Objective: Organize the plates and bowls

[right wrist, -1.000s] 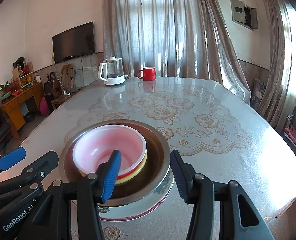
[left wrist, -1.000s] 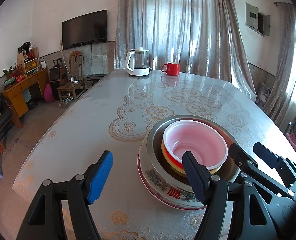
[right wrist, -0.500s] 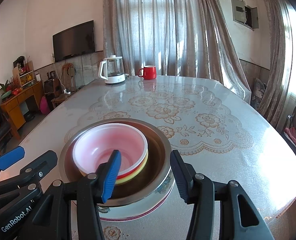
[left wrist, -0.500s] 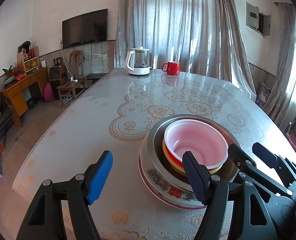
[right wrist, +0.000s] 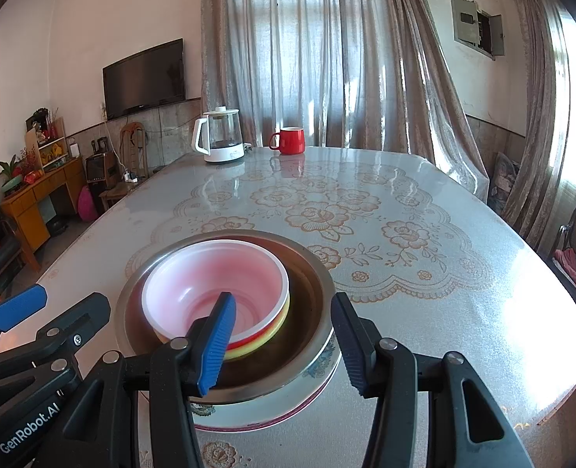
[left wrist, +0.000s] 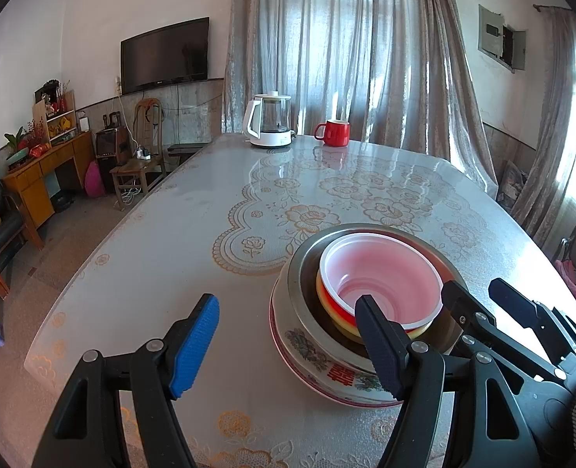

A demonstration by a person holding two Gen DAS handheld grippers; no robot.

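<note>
A stack stands near the table's front edge: a flowered porcelain bowl at the bottom, a steel bowl in it, then yellow and red plastic bowls, with a white plastic bowl on top. The stack also shows in the right wrist view, with its white bowl and steel bowl. My left gripper is open and empty, just left of the stack. My right gripper is open and empty, its jaws straddling the stack's near right rim without touching it.
A white and glass kettle and a red mug stand at the table's far end. The table has a glossy cover with a lace flower pattern. Chairs and a wooden cabinet stand around it.
Both grippers have drawn back slightly from the stack, which looks a little farther off. Both stay open and the bowls have not moved.
</note>
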